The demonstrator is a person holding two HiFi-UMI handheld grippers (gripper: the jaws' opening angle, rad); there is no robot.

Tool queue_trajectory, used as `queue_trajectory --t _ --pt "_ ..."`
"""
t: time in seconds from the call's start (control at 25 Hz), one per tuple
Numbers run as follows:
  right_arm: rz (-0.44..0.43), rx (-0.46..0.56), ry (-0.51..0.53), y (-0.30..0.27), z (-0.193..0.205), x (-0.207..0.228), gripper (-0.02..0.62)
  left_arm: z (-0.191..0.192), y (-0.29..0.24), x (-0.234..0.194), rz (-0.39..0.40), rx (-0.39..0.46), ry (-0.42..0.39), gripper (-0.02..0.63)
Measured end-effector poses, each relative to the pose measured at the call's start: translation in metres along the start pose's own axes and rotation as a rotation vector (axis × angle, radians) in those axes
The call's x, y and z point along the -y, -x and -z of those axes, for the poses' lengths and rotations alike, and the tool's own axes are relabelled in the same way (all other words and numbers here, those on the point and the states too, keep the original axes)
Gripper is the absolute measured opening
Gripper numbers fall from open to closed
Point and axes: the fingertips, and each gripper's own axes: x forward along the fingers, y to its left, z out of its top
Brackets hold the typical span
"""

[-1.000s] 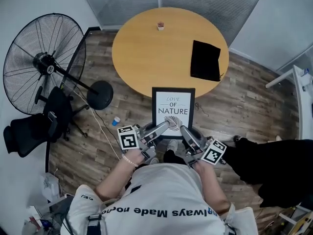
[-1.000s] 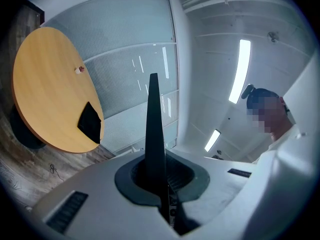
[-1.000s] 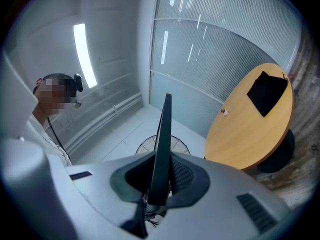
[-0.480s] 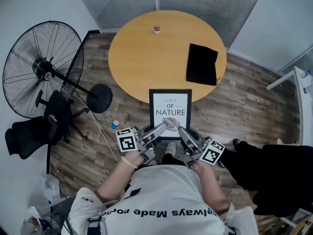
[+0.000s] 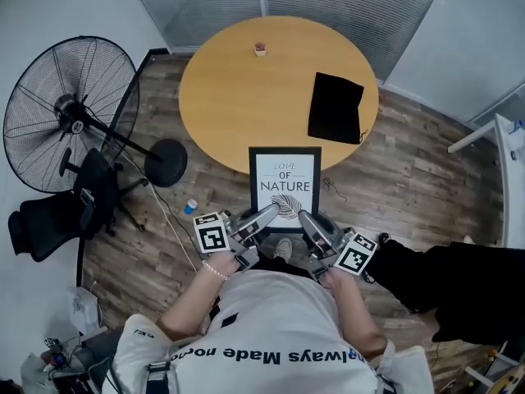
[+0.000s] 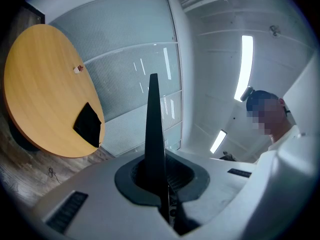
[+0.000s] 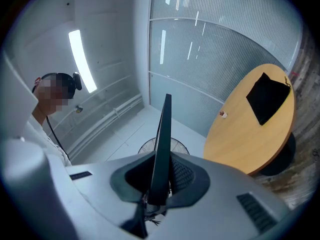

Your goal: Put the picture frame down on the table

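Observation:
A black picture frame with a white print reading "LOVE OF NATURE" is held in the air just short of the round wooden table. My left gripper is shut on its lower left edge and my right gripper on its lower right edge. In the left gripper view the frame shows edge-on as a dark blade clamped between the jaws, the table off to the left. The right gripper view shows the frame the same way, the table at right.
A black cloth lies on the table's right side and a small pot near its far edge. A large floor fan and a black chair stand to the left. A dark-clothed person is at lower right.
The frame and both grippers have drifted slightly toward the table; the frame's top edge now overlaps the table's near rim in the head view. Both grips are unchanged.

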Motion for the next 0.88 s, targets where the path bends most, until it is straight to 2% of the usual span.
queue_trajectory --t 0.88 --pt "-0.014 -0.022 0.026 -0.0008 -0.0004 0.0037 0.069 0.0011 0.0003 -0.0038 0.008 0.034 -0.016 0.033"
